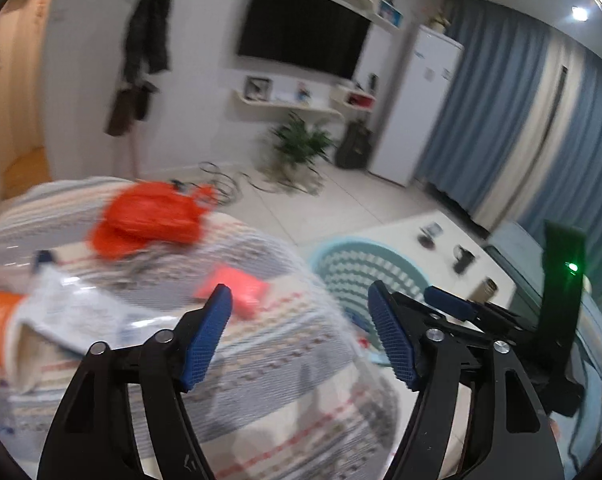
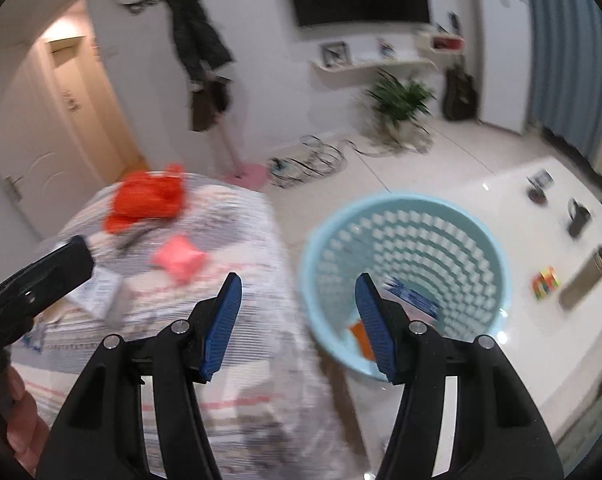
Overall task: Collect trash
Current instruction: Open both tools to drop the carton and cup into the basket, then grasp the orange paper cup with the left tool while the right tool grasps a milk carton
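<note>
While both pairs of jaws stand wide apart and grip nothing, the left gripper (image 1: 299,334) hovers over a striped cloth (image 1: 261,360), a pink wrapper (image 1: 235,292) just ahead of its left finger. Beyond it lies an orange bag (image 1: 149,214). The right gripper (image 2: 297,324) hangs between the cloth's edge and a light-blue basket (image 2: 489,248), which holds scraps beside its right finger. Farther off: white table (image 2: 513,192), tiled floor (image 1: 341,196), potted plant (image 1: 301,140), wall television (image 1: 301,28), blue curtains (image 1: 501,100).
</note>
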Action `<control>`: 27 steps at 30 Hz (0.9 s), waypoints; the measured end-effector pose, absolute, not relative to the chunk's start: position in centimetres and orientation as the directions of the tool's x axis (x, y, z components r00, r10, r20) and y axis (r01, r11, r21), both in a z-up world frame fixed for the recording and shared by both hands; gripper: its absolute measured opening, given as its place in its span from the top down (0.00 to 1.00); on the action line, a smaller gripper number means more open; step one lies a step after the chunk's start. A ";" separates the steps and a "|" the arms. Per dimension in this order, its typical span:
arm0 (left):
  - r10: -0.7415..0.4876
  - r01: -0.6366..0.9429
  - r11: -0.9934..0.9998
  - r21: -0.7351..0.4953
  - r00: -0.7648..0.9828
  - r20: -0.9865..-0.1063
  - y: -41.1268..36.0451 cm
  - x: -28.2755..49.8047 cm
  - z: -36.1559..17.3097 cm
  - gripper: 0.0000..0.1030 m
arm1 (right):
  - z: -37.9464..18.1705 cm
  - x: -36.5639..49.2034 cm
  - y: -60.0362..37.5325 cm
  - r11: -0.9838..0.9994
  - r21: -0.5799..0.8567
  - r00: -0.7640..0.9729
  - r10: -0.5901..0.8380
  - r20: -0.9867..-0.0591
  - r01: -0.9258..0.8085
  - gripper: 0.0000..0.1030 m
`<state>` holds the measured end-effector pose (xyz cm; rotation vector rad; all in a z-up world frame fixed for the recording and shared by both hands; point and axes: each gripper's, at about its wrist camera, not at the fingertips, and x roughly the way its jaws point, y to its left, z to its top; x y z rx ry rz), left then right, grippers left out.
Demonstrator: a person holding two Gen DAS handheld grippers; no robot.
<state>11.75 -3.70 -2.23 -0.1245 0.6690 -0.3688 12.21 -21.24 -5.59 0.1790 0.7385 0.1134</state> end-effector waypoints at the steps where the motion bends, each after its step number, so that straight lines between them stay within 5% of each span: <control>1: -0.355 0.275 0.935 -0.225 0.734 -0.579 -2.9 11.6 -1.9 0.31 | -5.4 12.0 -20.4 0.978 0.203 0.740 0.179 -0.648 -0.058 0.46; 12: 0.083 -0.118 0.993 -0.021 0.805 -0.588 8.7 8.0 -3.1 0.28 | -7.2 12.3 -11.3 0.941 0.249 0.690 0.337 -0.641 -0.228 0.46; 22: 0.214 -0.214 0.973 0.083 0.716 -0.664 12.1 9.9 -6.2 0.28 | -9.1 13.1 -8.7 0.935 0.244 0.647 0.353 -0.676 -0.256 0.46; 24: 0.245 -0.217 0.968 0.126 0.704 -0.666 12.0 10.4 -6.9 0.31 | -8.9 13.4 -8.2 0.934 0.228 0.642 0.354 -0.680 -0.274 0.46; 27: 0.255 -0.205 0.966 0.155 0.689 -0.679 11.9 11.0 -7.2 0.51 | -8.6 14.0 -7.4 0.926 0.215 0.628 0.370 -0.685 -0.311 0.41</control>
